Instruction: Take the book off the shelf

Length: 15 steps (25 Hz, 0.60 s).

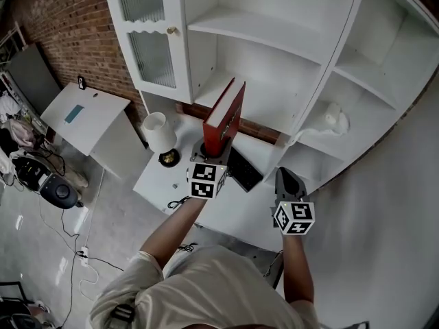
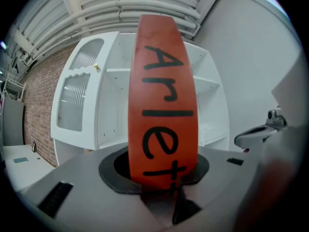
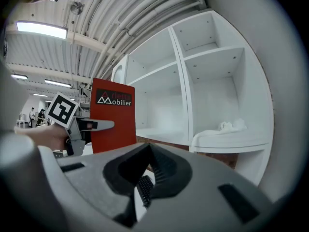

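Note:
A red book stands upright in front of the white shelf unit, clear of its boards and over a white table. My left gripper is shut on its lower end. In the left gripper view the spine, with large black letters, fills the middle and rises from between the jaws of the left gripper. The right gripper view shows the book's cover at left with the left gripper on it. My right gripper hangs to the right, shut and holding nothing, as its own view of the gripper confirms.
A white table lamp stands left of the book. A flat black object lies on the table under it. A white cloth sits on a rounded right-hand shelf. A white board, bags and cables are on the floor at left.

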Tool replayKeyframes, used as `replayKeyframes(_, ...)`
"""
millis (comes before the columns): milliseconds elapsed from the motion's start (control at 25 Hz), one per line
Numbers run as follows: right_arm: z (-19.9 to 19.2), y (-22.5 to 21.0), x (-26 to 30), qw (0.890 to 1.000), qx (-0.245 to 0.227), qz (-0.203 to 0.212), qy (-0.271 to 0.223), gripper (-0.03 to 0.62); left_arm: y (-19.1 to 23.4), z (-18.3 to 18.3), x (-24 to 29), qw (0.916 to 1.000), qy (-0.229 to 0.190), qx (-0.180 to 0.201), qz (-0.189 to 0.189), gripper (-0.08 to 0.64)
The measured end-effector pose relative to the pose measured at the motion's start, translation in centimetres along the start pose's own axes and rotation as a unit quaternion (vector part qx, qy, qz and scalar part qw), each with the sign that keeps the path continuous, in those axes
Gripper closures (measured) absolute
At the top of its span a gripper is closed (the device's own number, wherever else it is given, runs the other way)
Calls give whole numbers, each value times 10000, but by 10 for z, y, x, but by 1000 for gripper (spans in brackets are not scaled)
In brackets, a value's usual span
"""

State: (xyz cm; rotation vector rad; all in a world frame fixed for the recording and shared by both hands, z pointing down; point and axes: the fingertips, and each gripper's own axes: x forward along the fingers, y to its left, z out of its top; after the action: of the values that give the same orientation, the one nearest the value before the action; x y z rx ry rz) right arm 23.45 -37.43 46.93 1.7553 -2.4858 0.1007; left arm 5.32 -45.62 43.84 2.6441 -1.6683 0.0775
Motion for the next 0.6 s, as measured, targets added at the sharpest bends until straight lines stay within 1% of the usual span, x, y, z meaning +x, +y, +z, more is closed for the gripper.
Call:
replayKeyframes(280, 3, 4, 1, 9996, -113, -260, -49, 589, 28, -17, -17, 10000, 90, -22, -15, 408)
replayKeyframes(600, -5, 12, -7, 9990, -14, -444, -34, 589, 51, -29, -39, 9998, 139, -102, 62, 408)
